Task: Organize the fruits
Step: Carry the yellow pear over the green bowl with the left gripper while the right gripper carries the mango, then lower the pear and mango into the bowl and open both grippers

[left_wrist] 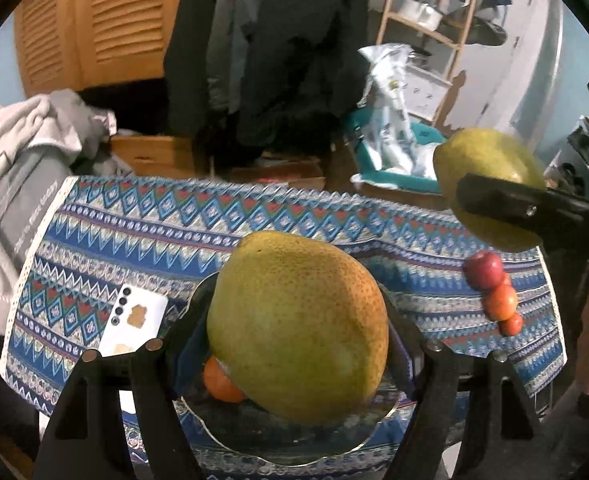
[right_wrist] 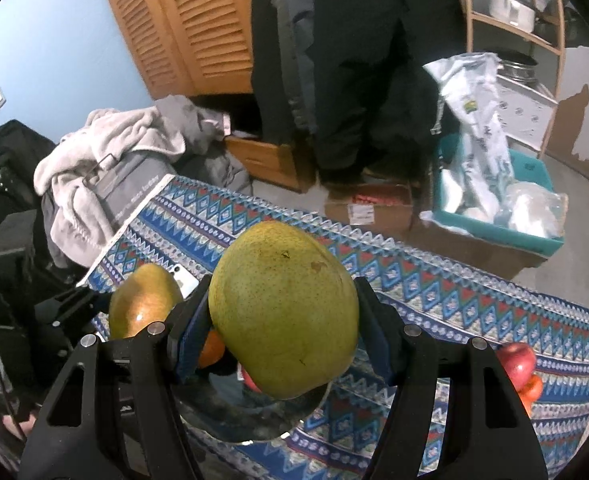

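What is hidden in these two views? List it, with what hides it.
- Left wrist view: most of the shiny metal plate and part of the small orange fruit sit behind the large yellow-green mango held in the left tongs.
- Right wrist view: the second green mango in the right tongs covers the plate's contents; the white phone is mostly hidden.

Two green-yellow mangoes — apparently aloft

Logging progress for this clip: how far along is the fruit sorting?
Done: an orange fruit already lies on the silver plate. In hand: the left claw and right claw each grip a mango over the plate. Left: three small red fruits sit on the cloth.
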The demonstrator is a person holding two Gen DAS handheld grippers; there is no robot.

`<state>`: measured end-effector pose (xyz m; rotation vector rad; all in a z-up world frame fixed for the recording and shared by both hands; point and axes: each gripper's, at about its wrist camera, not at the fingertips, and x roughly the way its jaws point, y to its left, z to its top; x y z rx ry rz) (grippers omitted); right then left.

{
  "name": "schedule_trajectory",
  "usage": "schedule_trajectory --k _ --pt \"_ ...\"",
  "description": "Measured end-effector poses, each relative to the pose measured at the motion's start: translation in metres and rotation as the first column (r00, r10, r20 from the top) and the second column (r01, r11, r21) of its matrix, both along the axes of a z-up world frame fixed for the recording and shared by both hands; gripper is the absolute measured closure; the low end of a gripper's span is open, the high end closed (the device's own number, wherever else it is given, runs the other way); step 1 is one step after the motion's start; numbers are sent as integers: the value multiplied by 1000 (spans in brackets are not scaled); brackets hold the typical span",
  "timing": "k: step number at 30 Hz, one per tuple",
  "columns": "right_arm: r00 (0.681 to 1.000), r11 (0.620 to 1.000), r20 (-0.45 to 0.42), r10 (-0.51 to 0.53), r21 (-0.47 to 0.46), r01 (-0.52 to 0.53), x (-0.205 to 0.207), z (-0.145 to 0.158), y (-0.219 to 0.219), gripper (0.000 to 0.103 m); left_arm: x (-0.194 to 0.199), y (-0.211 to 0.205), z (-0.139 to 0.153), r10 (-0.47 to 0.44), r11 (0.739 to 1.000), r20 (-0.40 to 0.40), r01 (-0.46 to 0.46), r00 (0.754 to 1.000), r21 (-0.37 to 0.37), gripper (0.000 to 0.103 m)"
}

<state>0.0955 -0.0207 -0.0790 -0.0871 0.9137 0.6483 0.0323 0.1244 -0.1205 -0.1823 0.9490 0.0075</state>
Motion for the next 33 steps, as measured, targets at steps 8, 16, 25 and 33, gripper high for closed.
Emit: schedule_trajectory --k 8,16,25,33 --pt "998 999 -55 19 -32 -21 10 -30 27 36 11 20 -29 29 1000 -49 -29 998 -1 25" --pt "993 996 -114 12 -87 -22 18 -63 36 36 25 28 -61 55 998 -121 -56 991 -10 25" --pt "989 994 -151 8 -105 -24 18 -82 36 36 36 32 -86 68 996 -193 -79 979 -50 25" --pt "985 993 -170 1 -113 -20 22 -90 36 36 41 33 -104 75 993 -242 -93 967 -66 25"
